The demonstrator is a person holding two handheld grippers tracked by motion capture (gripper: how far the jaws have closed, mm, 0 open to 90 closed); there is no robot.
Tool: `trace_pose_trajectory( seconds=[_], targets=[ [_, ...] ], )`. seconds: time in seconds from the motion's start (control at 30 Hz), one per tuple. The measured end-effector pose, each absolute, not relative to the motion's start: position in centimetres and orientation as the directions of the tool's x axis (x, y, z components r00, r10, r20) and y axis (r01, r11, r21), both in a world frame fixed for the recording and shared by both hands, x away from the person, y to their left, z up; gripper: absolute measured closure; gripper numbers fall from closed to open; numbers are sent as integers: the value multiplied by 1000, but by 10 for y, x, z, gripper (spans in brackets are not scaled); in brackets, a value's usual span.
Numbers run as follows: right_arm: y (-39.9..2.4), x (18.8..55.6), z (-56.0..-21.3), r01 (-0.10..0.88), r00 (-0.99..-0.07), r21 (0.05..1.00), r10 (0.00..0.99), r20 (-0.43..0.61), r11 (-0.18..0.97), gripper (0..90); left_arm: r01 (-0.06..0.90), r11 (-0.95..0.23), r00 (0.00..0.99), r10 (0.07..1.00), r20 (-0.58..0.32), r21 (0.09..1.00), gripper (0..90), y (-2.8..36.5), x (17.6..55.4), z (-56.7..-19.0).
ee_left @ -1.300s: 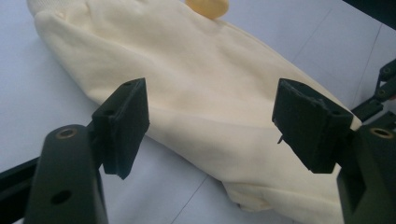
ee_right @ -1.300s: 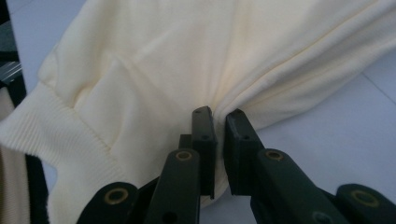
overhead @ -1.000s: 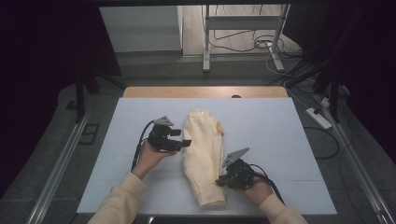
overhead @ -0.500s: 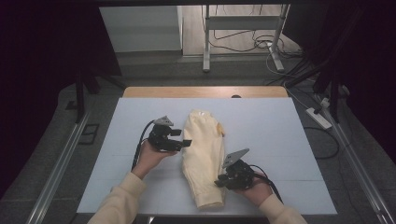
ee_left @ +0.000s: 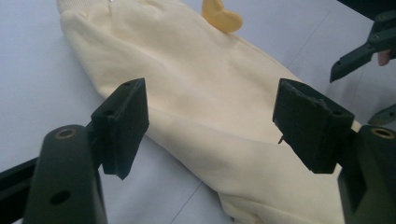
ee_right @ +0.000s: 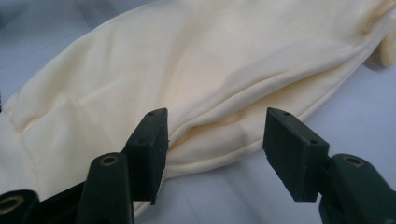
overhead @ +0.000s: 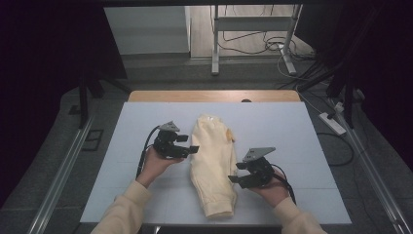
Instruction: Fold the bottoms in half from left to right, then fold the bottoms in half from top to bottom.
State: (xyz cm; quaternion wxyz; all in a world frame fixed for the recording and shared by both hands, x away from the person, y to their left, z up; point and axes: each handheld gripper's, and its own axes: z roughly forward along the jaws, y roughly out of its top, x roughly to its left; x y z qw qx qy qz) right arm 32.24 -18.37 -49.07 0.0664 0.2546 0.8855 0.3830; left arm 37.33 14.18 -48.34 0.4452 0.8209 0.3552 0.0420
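A folded cream garment (overhead: 213,163) lies lengthwise down the middle of the pale table (overhead: 292,126), with a small yellow tab (overhead: 229,135) at its right edge. My left gripper (overhead: 193,148) is held at its left edge, open, with the cloth (ee_left: 210,107) beyond the pads and nothing between them. At the cloth's right edge my right gripper (overhead: 234,179) has just been opening its jaws. It stands open, and the folded hem (ee_right: 215,135) lies free just ahead of its pads. The right gripper's jaw tips (ee_left: 355,58) show at the far right of the left gripper view.
The table's wooden far edge (overhead: 214,95) lies behind the garment. Beyond it are a metal stand (overhead: 253,39) and cables (overhead: 272,46) on the floor. A power strip (overhead: 332,123) lies on the floor to the right. Rails (overhead: 58,180) run along both sides.
My right gripper has opened and let go of the garment's right edge, backing slightly away and up. The left gripper and the garment have stayed put.
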Motion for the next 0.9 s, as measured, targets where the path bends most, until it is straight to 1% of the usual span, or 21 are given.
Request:
trace_pose_trajectory(
  seconds=[0.2, 0.43, 0.53, 0.67, 0.9],
  targets=[
    [-184, 327, -488, 398, -852, 724, 519, 64, 564, 378, 544, -353, 744, 622, -244, 762, 266, 143, 371, -482],
    [-187, 333, -484, 400, -841, 738, 538, 59, 544, 376, 540, -350, 742, 627, -237, 765, 263, 145, 368, -480],
    [-185, 340, -482, 392, -831, 741, 555, 32, 545, 375, 535, -354, 742, 632, -225, 767, 263, 145, 368, -478],
    [-181, 352, -481, 412, -823, 741, 566, 53, 530, 372, 536, -355, 740, 634, -225, 766, 262, 145, 369, -479],
    [-180, 357, -478, 418, -817, 747, 574, 59, 518, 372, 539, -360, 739, 636, -223, 761, 257, 143, 370, -480]
  ],
)
